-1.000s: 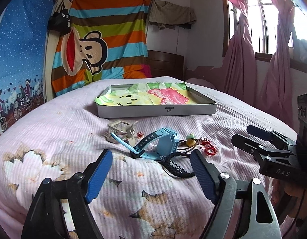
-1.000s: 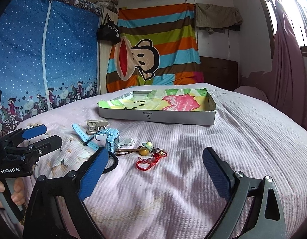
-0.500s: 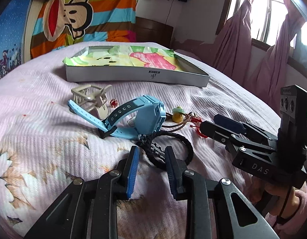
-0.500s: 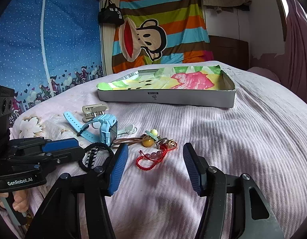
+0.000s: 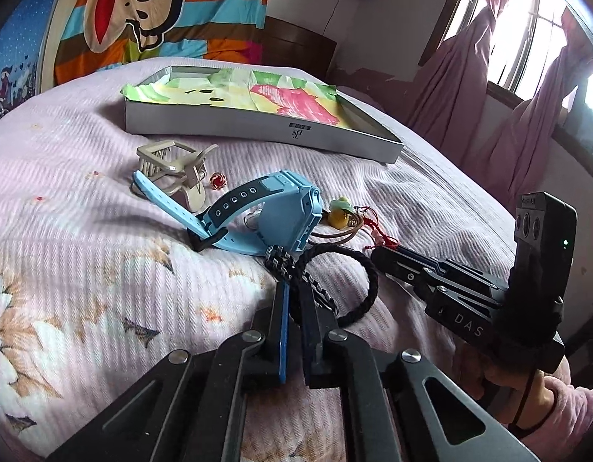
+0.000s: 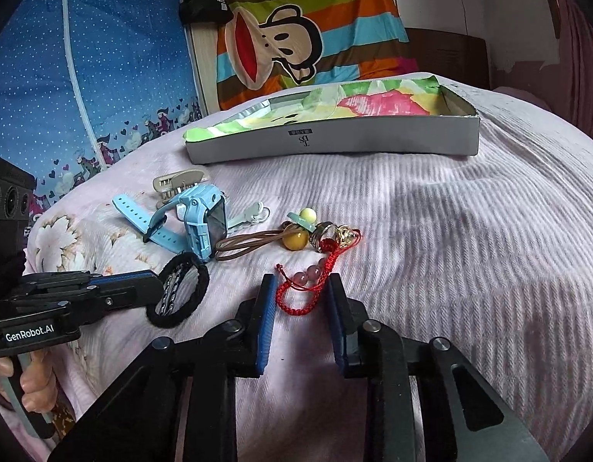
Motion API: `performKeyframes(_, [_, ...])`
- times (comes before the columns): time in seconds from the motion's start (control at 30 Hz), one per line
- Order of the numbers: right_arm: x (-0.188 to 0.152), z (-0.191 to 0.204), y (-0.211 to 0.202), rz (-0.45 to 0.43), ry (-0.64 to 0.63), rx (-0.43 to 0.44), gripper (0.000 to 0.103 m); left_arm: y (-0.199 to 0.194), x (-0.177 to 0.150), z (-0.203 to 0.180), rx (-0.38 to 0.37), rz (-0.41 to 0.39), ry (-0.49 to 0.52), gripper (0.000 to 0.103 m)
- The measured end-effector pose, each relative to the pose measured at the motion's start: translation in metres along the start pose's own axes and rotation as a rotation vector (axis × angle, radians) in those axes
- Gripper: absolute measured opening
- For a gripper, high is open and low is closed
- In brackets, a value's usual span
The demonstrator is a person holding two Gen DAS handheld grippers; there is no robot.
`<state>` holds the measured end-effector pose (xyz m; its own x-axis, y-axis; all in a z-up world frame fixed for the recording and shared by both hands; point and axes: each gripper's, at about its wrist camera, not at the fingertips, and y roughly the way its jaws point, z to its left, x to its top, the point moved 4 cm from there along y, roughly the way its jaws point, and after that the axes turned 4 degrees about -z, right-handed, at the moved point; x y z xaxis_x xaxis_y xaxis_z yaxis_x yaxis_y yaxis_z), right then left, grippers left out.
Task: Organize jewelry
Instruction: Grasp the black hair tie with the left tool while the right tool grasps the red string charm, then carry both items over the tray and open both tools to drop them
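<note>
Pink bedspread (image 5: 84,231), black braided bracelet (image 5: 358,281) pinched by left tool (image 5: 292,292)

Left tool (image 5: 292,288) pinched closed, right tool (image 6: 301,288) half-spread.

Pink curtains (image 5: 527,123) by a bright, seemingly overexposed window (image 5: 527,38)

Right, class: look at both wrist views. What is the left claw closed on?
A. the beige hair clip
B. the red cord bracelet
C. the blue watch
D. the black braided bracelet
D: the left claw pinches the black braided bracelet; the blue watch lies free beyond it.
</note>
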<state>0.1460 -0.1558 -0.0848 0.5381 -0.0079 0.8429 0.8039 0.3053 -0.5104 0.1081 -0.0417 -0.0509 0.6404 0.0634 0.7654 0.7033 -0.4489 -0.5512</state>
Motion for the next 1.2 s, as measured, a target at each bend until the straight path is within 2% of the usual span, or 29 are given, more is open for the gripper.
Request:
performKeyframes(0.07, [-0.001, -0.002, -0.002, 0.000, 0.013, 0.001, 0.011, -0.005, 0.000, -0.005, -0.005, -0.012, 0.016, 0.005])
performKeyframes(0.2, [-0.001, -0.005, -0.013, -0.019, 0.034, 0.004, 0.006, -0.017, 0.007, -0.020, -0.010, -0.057, 0.058, 0.005])
performKeyframes(0.43, [0.021, -0.003, -0.047, -0.122, -0.001, -0.021, 0.005, -0.033, 0.047, -0.040, -0.030, -0.150, 0.085, 0.005])
performKeyframes(0.57, [0.050, -0.003, -0.058, -0.178, -0.015, -0.018, 0.005, -0.028, 0.082, -0.038, 0.015, -0.197, 0.081, 0.005])
performKeyframes(0.73, [0.093, -0.008, -0.045, -0.214, -0.020, -0.013, 0.005, -0.009, 0.130, -0.016, 0.089, -0.240, 0.039, 0.005])
performKeyframes(0.9, [0.131, -0.016, -0.006, -0.200, 0.014, -0.009, 0.005, 0.025, 0.165, 0.014, 0.168, -0.229, -0.009, 0.005])
performKeyframes(1.0, [0.145, -0.017, 0.021, -0.172, 0.028, -0.015, 0.005, 0.050, 0.177, 0.035, 0.210, -0.193, -0.044, 0.005])
performKeyframes(1.2, [0.156, -0.014, 0.072, -0.085, 0.032, -0.020, 0.005, 0.090, 0.179, 0.068, 0.246, -0.092, -0.123, 0.005])
